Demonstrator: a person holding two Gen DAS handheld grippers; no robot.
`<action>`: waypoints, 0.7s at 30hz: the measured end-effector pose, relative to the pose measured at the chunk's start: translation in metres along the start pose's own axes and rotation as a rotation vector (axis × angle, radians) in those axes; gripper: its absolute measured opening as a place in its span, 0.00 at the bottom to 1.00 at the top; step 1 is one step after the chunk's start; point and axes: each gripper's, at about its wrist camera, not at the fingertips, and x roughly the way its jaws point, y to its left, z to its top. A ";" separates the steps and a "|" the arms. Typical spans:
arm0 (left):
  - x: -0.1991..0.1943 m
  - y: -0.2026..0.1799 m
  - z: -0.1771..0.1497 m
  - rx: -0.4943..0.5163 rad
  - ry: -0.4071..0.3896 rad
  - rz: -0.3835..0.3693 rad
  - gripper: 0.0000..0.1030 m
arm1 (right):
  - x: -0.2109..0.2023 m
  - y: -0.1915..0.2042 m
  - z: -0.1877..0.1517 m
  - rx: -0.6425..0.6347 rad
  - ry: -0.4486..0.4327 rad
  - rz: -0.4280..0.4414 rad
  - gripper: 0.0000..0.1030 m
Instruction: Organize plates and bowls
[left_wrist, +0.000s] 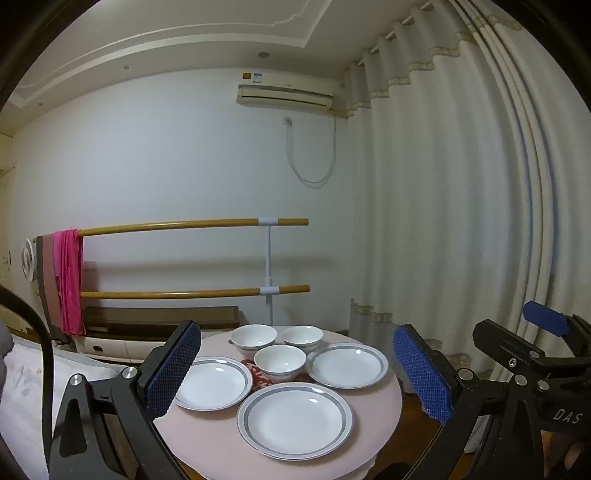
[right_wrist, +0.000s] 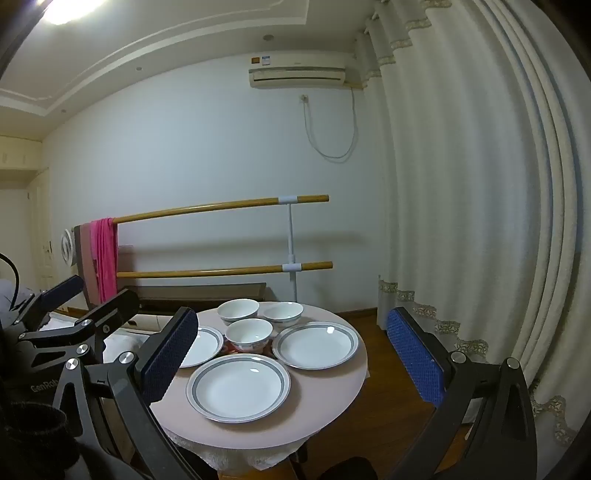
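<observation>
Both grippers held wide open above a round table set with three plates and three bowls.

Left wrist view: the left gripper (left_wrist: 295, 373) hangs with jaws spread, holding nothing, over the pink table (left_wrist: 207, 443). The near plate (left_wrist: 294, 421) lies in front, the left plate (left_wrist: 214, 383) and right plate (left_wrist: 347, 365) beyond it, the middle bowl (left_wrist: 280, 363) between them, two far bowls (left_wrist: 254, 336) (left_wrist: 303, 337) behind. Right wrist view: the right gripper (right_wrist: 291, 354) is likewise spread and empty; the same plates (right_wrist: 238, 387) and bowls (right_wrist: 249, 334) sit on the table, curtain (right_wrist: 461, 184) at right.
</observation>
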 end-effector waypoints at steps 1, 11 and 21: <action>0.001 0.002 0.001 -0.008 0.004 -0.007 0.99 | 0.000 0.000 0.000 0.000 0.001 0.003 1.00; 0.000 -0.002 -0.001 0.005 -0.019 0.006 0.99 | 0.000 0.006 0.000 -0.023 0.019 0.002 1.00; 0.000 0.000 -0.002 0.006 -0.029 0.008 0.99 | 0.005 0.008 -0.002 -0.018 0.025 -0.006 1.00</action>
